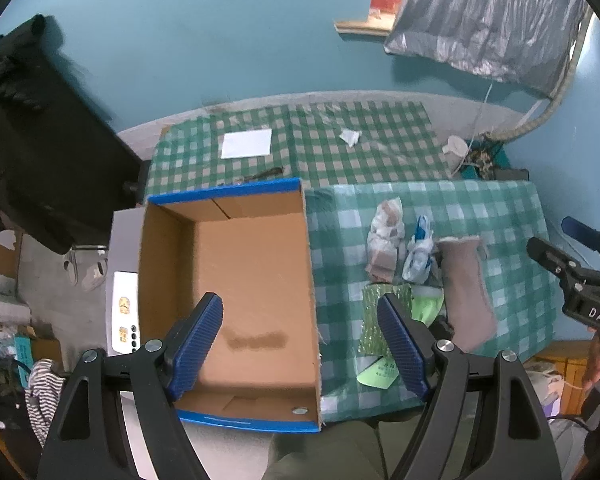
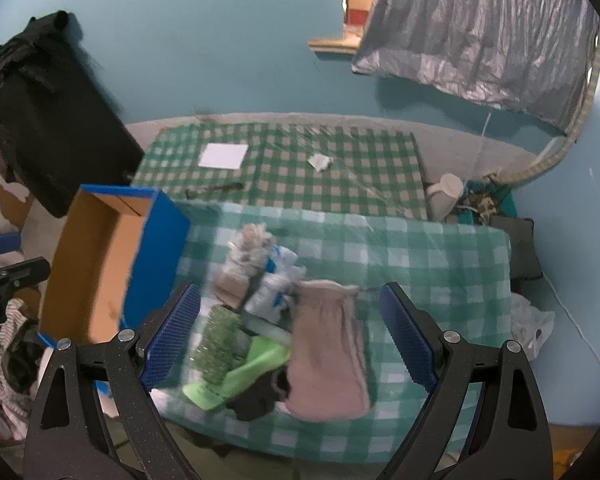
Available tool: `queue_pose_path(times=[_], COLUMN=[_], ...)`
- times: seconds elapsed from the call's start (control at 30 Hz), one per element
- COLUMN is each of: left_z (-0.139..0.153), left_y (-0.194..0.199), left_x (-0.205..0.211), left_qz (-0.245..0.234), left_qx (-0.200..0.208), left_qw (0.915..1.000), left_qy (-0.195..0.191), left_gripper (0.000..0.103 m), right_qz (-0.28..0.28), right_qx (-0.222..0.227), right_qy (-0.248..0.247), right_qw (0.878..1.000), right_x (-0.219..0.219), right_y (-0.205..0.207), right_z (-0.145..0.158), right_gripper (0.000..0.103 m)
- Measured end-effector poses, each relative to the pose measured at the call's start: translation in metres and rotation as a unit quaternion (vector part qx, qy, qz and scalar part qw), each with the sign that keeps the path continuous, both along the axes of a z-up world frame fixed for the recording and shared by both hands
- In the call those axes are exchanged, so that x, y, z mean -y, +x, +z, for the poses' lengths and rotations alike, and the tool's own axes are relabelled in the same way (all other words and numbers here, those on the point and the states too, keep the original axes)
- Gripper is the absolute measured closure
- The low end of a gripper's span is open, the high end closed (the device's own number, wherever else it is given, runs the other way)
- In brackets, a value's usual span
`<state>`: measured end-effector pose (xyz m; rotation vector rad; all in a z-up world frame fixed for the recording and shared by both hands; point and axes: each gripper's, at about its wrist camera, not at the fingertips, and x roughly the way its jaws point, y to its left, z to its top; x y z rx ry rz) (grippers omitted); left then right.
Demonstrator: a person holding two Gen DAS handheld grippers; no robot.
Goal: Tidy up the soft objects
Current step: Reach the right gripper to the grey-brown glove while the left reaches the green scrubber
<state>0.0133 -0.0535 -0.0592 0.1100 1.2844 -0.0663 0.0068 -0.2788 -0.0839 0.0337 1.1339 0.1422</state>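
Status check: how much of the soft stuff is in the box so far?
None yet. The cardboard box holds no soft item. Both left tongs and right tongs are open and hold nothing. Left: the pink cloth, green cloth, black cloth and wrapped bundles.

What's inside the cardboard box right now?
The cardboard box holds no soft items: bare floor, a dark smear, one small round object. The left tongs hide some floor.

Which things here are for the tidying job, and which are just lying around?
For the job: cardboard box, pinkish cloth, green cloth, white-and-blue bundle, both open grippers.
Just lying about: white paper, mug, black jacket.
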Motion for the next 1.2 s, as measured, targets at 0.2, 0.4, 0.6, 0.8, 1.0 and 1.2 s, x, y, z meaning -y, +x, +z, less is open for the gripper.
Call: queue_pose_path(times=[0.2,0.4,0.6,0.8,1.0,1.2], left_z=[-0.027,-0.050,-0.077,-0.097,-0.116,-0.137], left_y=[0.001,0.000,0.003,0.004,0.003,0.003], left_x=[0.018,0.041,0.053,0.061,0.066,0.066], left_qz=[-0.007,-0.027,-0.032,-0.038,-0.036,-0.023], left_qx=[-0.033,-0.046,-0.065,-0.080,-0.097,-0.113], left_qw=[0.9994,0.9985,0.9972,0.9958,0.9946,0.9933], left_qy=[0.000,0.012,0.014,0.020,0.008,-0.005], left_gripper=[0.022,0.022,0.022,0.022,0.022,0.022], right_qz=[-0.004,0.015,0.023,0.033,0.037,0.055], right_qx=[-0.028,-0.054,-0.086,-0.118,-0.140,-0.150], right_qy=[-0.009,-0.017,-0.025,-0.023,-0.023,-0.024], right_qw=[1.000,0.998,0.996,0.992,0.989,0.987], right_x=[0.016,0.020,0.022,0.027,0.034,0.038], right_y=[0.001,0.001,0.003,0.005,0.009,0.012], right_z=[-0.025,-0.052,-0.085,-0.121,-0.152,-0.173], right_gripper=[0.012,0.013,0.013,0.013,0.012,0.013])
